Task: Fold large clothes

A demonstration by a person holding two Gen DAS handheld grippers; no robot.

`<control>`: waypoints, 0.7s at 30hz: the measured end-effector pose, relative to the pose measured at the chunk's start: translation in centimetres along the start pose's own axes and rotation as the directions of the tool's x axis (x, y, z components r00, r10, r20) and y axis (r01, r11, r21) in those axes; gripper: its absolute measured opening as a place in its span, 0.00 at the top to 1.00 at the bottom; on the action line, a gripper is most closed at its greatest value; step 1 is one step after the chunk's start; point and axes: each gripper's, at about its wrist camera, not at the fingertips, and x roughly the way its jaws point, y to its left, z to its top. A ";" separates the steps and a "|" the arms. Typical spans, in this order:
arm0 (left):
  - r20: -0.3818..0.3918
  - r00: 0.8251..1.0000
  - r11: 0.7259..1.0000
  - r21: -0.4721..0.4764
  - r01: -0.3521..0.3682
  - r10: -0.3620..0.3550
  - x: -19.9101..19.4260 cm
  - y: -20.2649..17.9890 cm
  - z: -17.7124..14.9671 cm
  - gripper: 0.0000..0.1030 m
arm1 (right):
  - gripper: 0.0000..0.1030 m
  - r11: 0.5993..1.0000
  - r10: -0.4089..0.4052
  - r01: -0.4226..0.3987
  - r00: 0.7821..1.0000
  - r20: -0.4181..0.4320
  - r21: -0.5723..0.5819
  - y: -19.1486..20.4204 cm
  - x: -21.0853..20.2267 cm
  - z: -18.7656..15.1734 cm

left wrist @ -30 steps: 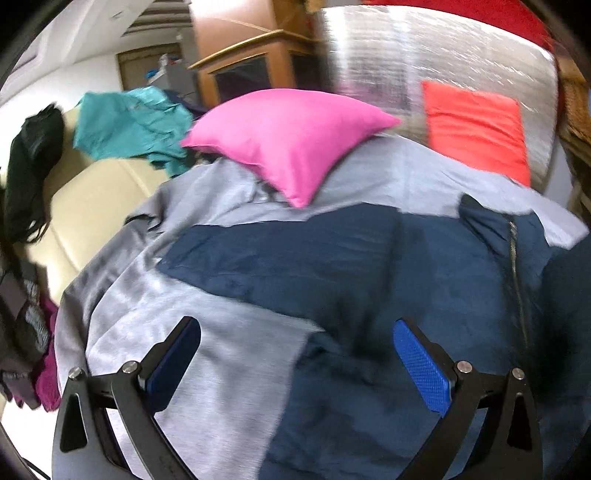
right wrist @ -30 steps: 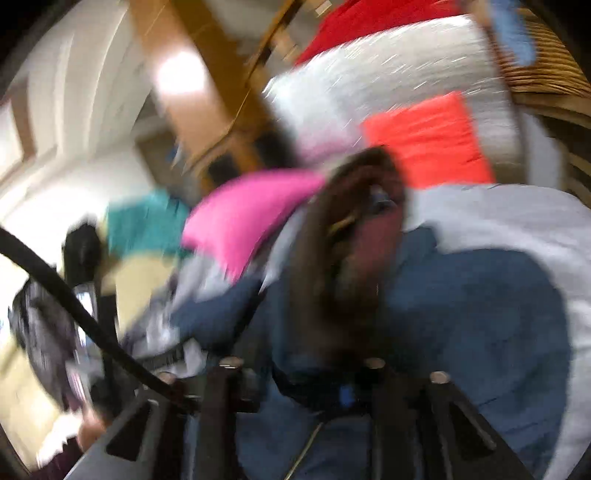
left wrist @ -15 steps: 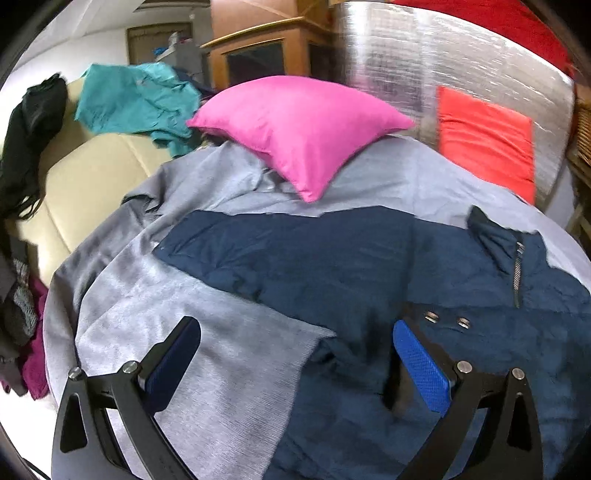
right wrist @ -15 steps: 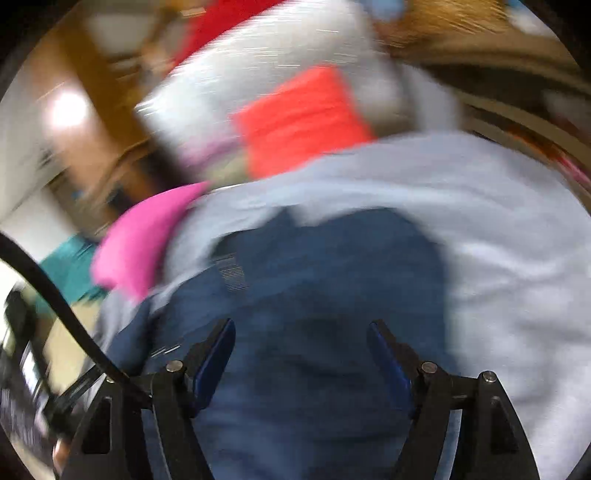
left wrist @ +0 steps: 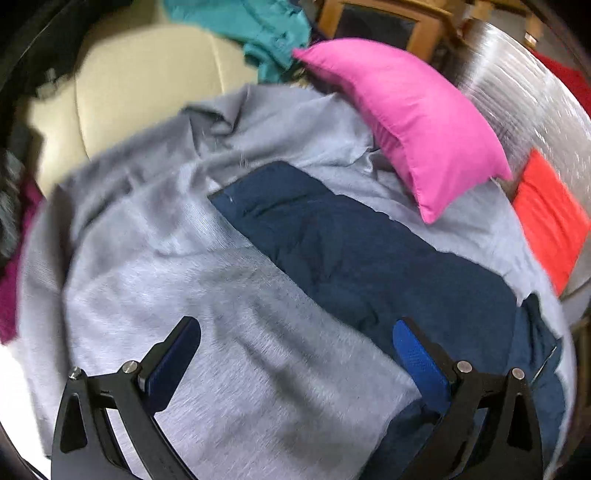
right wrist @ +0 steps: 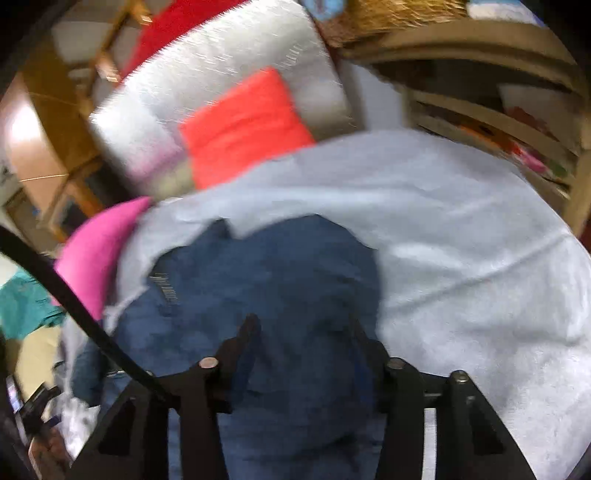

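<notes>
A navy jacket [left wrist: 351, 251] lies spread on a grey sheet [left wrist: 166, 277] that covers the sofa. My left gripper [left wrist: 295, 328] hangs open above the sheet; its right fingertip is at the jacket's near edge and nothing is between the pads. In the right wrist view the navy jacket [right wrist: 277, 266] bulges up between the fingers of my right gripper [right wrist: 303, 325]. Its jaws are closing, and the pads are sunk in the bunched fabric. The picture is blurred there.
A pink cushion [left wrist: 406, 118] and an orange-red cushion [left wrist: 550, 218] rest at the far side, against a silver padded panel [left wrist: 517, 92]. A teal garment [left wrist: 251, 22] drapes the cream sofa back [left wrist: 147, 81]. Wicker shelves [right wrist: 480, 110] stand to the right. A black cable [right wrist: 74, 306] crosses the right wrist view.
The left gripper swung left and rolled, from over the jacket to over the grey sheet. The right gripper let the lifted jacket down, opened wide, then narrowed onto the fabric.
</notes>
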 end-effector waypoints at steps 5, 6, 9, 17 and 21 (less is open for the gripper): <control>-0.092 0.968 0.954 -0.215 0.209 -0.233 3.6 2.1 1.1 0.00 | 0.47 0.995 0.095 -0.099 0.989 -0.109 -0.030 3.4 2.7 -2.0; -0.099 0.960 0.941 -0.248 0.231 -0.262 4.2 2.3 1.2 0.00 | 0.47 0.994 0.105 -0.109 0.987 -0.122 -0.028 3.7 3.0 -2.4; -0.091 0.940 0.895 -0.348 0.279 -0.328 6.1 3.3 1.7 0.00 | 0.47 0.991 0.123 -0.129 0.983 -0.139 -0.036 5.0 3.9 -2.7; -0.053 0.927 0.871 -0.366 0.328 -0.372 8.3 3.5 3.5 0.76 | 0.47 0.991 0.124 -0.128 0.985 -0.124 -0.023 3.6 3.8 -3.4; -0.001 0.937 0.903 -0.269 0.336 -0.349 5.8 1.4 4.2 0.88 | 0.47 0.993 0.117 -0.118 0.989 -0.093 -0.001 2.8 2.9 -2.8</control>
